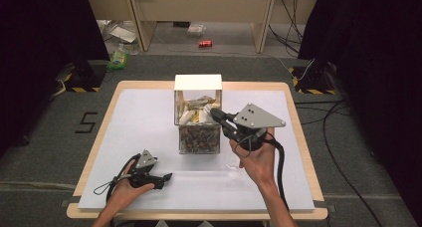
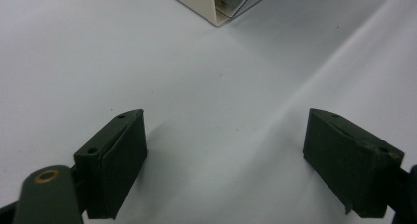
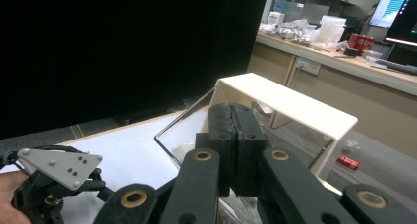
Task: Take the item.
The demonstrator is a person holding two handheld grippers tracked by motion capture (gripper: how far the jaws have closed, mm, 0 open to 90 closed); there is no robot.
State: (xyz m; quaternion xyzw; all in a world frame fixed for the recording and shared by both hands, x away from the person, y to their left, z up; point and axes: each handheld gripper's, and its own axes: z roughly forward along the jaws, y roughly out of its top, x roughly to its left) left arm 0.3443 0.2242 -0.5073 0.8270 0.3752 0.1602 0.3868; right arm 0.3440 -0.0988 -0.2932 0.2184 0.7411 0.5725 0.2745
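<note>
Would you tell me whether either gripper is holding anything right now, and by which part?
Nothing is held: the right gripper has its jaws shut together on nothing, and the left gripper stands open over the bare table.

high: above, facing forward-down | left gripper view: close over table (image 2: 221,86) | both share, probably, box (image 1: 198,105) corner

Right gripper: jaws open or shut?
Shut: in the right gripper view, the right gripper's two black pads press flat together, nothing between them.
</note>
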